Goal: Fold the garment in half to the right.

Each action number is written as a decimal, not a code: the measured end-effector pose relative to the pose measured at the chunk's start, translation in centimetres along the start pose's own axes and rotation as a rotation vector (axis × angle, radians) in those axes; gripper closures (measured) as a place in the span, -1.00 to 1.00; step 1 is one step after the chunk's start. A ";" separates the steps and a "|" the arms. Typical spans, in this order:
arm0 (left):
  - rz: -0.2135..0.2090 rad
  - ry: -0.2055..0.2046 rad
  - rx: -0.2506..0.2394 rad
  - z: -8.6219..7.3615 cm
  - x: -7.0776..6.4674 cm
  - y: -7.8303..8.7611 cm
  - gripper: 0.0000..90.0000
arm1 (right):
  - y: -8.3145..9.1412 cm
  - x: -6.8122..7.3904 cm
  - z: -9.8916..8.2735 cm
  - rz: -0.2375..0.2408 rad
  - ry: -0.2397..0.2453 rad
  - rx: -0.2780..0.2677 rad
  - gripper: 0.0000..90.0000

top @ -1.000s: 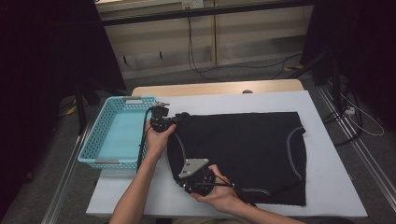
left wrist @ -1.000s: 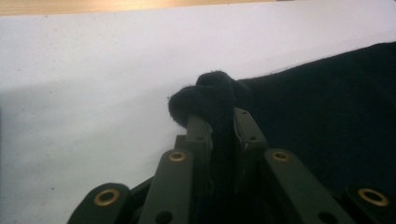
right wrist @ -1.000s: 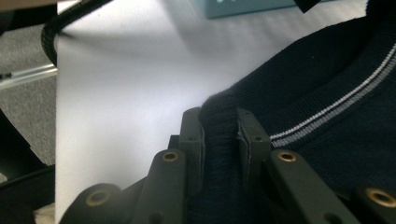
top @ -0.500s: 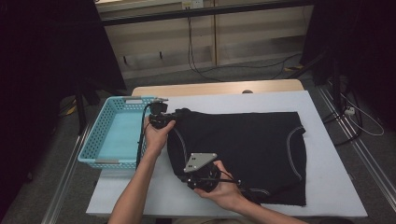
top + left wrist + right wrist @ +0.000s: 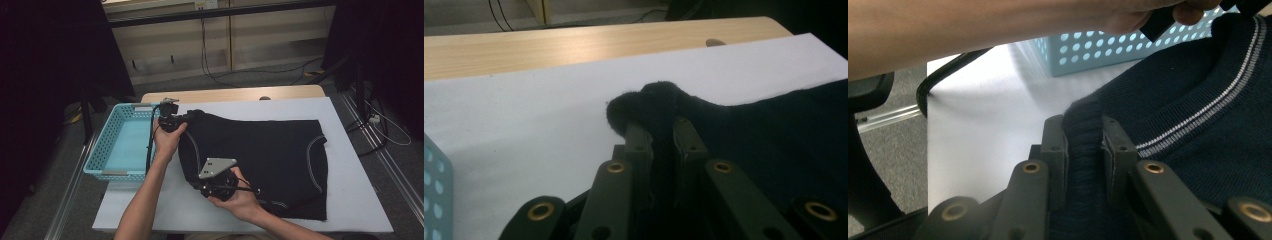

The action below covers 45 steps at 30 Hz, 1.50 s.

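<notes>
— What can't you make out from here?

— The far side of the room is dark, and the person's hands cover most of both tools in the high view. The garment's near edge is tucked under the right hand, so its hem there is hidden.

— And the grippers?

— The left gripper [image 5: 659,132] has its jaws nearly together, pinching a bunched corner of the dark knit vest [image 5: 260,150] at the far left edge. The right gripper [image 5: 1087,131] is likewise clamped on a fold of ribbed knit beside the pale-striped neckline [image 5: 1198,110]. In the high view the left gripper [image 5: 172,120] sits near the basket, the right gripper [image 5: 212,182] closer to the person.

— Where's the vest lying?

— Spread flat across the white table cover [image 5: 350,200], with its left edge lifted by both grips.

— Anything in the basket?

— The light blue plastic basket [image 5: 107,150] stands at the table's left end, just beside the vest; I see nothing inside it.
</notes>
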State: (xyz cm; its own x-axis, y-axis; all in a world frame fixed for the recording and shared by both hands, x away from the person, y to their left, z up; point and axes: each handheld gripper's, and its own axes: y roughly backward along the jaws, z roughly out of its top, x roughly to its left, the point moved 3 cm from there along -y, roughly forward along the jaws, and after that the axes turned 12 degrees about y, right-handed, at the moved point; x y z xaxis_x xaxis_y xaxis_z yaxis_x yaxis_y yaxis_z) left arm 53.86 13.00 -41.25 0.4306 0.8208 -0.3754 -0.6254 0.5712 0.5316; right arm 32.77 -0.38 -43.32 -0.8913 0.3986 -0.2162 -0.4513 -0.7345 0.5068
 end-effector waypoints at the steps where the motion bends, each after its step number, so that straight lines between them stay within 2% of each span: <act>1: -0.006 0.004 -0.009 0.1 -0.1 0.2 0.80 | 0.0 0.0 0.1 -0.004 -0.004 -0.003 0.68; 5: -0.008 -0.024 -0.020 0.4 -0.7 0.8 0.80 | 0.0 0.2 0.3 -0.004 0.002 -0.006 0.68; 12: 0.006 -0.014 -0.023 0.8 0.0 1.6 0.81 | 0.4 0.3 1.0 -0.012 0.002 -0.027 0.68; 14: -0.001 -0.002 -0.035 0.9 0.0 1.8 0.81 | 0.4 0.3 1.2 -0.012 0.003 -0.033 0.68; 23: 0.003 0.000 -0.066 1.6 0.4 2.8 0.83 | 0.6 0.3 2.2 -0.020 -0.001 -0.060 0.68; 31: 0.001 0.008 -0.072 1.9 0.7 3.5 0.84 | 0.3 0.3 2.8 -0.015 0.006 -0.071 0.69; 35: -0.008 -0.022 -0.086 2.2 0.2 4.2 0.84 | 0.5 0.2 3.3 -0.020 0.004 -0.083 0.69; 45: 0.010 0.010 -0.100 2.8 1.0 4.9 0.84 | 0.4 0.4 4.2 -0.018 0.014 -0.101 0.69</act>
State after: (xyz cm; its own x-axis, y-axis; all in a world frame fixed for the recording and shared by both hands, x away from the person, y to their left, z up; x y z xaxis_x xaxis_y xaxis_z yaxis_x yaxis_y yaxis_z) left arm 53.09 16.66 -36.92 0.4174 0.8262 -0.3784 -0.6919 0.5589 0.4570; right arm 32.41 1.85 -39.68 -0.8834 0.4049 -0.2359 -0.4684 -0.7791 0.4167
